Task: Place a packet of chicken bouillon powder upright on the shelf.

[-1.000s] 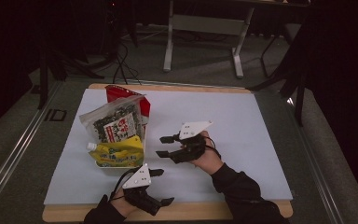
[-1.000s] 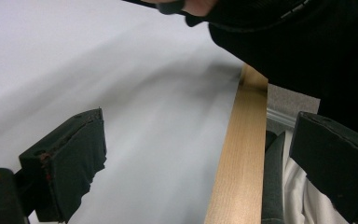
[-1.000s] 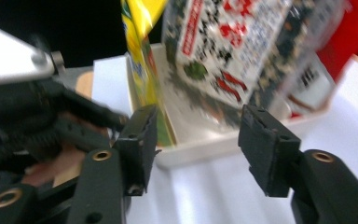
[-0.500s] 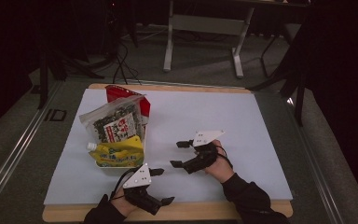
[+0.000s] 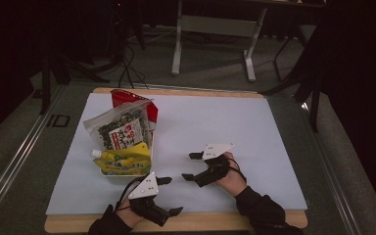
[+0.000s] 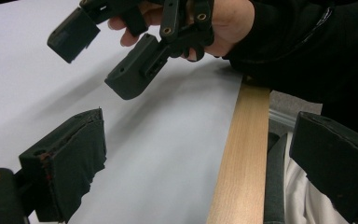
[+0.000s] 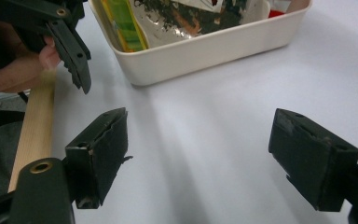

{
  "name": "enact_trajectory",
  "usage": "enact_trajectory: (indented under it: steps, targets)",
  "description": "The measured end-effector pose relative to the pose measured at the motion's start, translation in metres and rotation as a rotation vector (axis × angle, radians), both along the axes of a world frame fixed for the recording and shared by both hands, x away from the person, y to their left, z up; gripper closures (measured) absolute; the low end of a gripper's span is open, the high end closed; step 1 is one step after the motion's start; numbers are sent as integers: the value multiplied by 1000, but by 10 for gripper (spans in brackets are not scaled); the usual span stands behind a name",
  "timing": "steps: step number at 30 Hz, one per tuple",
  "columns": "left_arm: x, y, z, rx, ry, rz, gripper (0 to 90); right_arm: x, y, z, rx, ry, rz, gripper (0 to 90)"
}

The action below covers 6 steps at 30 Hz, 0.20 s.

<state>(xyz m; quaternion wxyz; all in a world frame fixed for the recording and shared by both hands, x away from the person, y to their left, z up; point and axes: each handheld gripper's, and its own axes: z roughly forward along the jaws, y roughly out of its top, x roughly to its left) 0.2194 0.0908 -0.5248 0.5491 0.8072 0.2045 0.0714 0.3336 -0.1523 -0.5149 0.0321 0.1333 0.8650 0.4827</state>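
A white bin [image 5: 111, 175] at the table's left holds a dark seaweed pouch [image 5: 122, 129], a yellow pouch [image 5: 123, 161] and a red pouch [image 5: 126, 97]. My right gripper [image 5: 190, 166] hovers low over the white sheet to the bin's right, pointing left. Its jaws have just been opening and stand open with nothing between them. In the right gripper view the bin [image 7: 205, 51] lies ahead of the right gripper [image 7: 205, 154]. My left gripper [image 5: 171, 196] rests open at the front edge, also empty. The left gripper view shows the left gripper [image 6: 200, 168] open, with the right gripper [image 6: 107, 56] beyond it.
A wooden board edge [image 6: 242, 154] runs along the front of the white sheet [image 5: 235, 122]. Grey floor with metal rails [image 5: 24, 147] flanks the table, and a stand [image 5: 215, 29] sits behind it.
My right gripper has moved away from the bin toward the near right and sunk lower, its jaws spreading wider. The left gripper has stayed in place.
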Motion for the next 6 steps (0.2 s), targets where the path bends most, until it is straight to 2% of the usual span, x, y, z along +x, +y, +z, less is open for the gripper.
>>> enact_trajectory:
  steps: [6]
  targets:
    - [1, 0, -1, 3, 1, 0, 50, 2, -2, -2, 6, 5, -6, 198]
